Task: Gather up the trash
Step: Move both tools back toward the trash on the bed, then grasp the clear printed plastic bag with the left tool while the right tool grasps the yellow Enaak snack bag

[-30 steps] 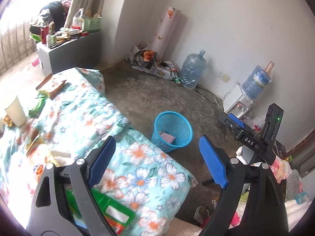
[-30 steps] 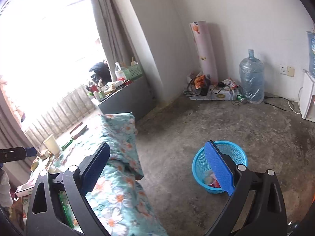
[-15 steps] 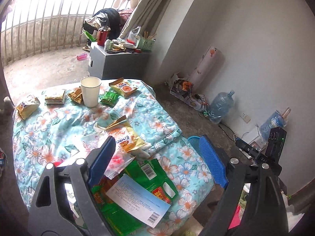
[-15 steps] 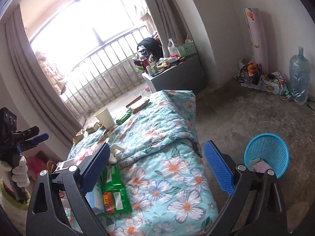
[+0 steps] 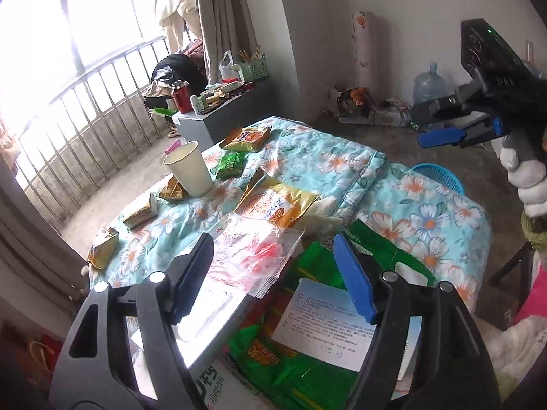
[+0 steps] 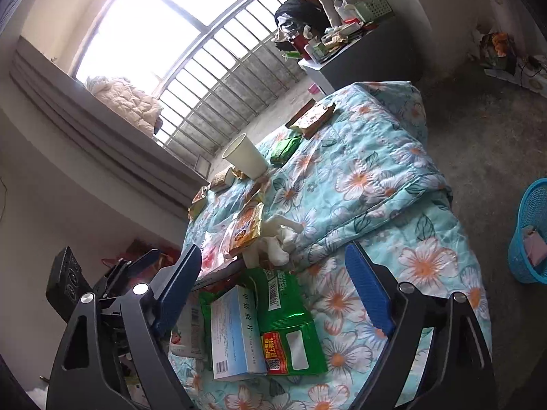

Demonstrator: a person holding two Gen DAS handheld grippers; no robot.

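Trash lies on a table under a floral quilt (image 5: 342, 160): a paper cup (image 5: 189, 171), an orange snack packet (image 5: 277, 201), a clear wrapper (image 5: 253, 256), a green packet (image 6: 287, 311), a white-and-blue box (image 6: 232, 335) and crumpled tissue (image 6: 277, 239). My left gripper (image 5: 271, 249) hovers over the clear wrapper, its jaws closing, the pads off the wrapper. My right gripper (image 6: 273, 256) hangs above the green packet and box, jaws also closing with nothing pressed between them. The blue basket (image 6: 530, 232) stands on the floor to the right, a pink scrap inside.
A grey cabinet (image 5: 222, 116) loaded with clutter stands by the window railing. A water jug (image 5: 430, 82) and a paper roll (image 5: 364, 44) lean by the far wall. Gold wrappers (image 5: 140, 212) lie at the table's left edge. A gloved hand (image 5: 526, 177) holds the right gripper.
Both views have swung from the floor and blue basket round to the littered table top. Both pairs of jaws have narrowed a little.
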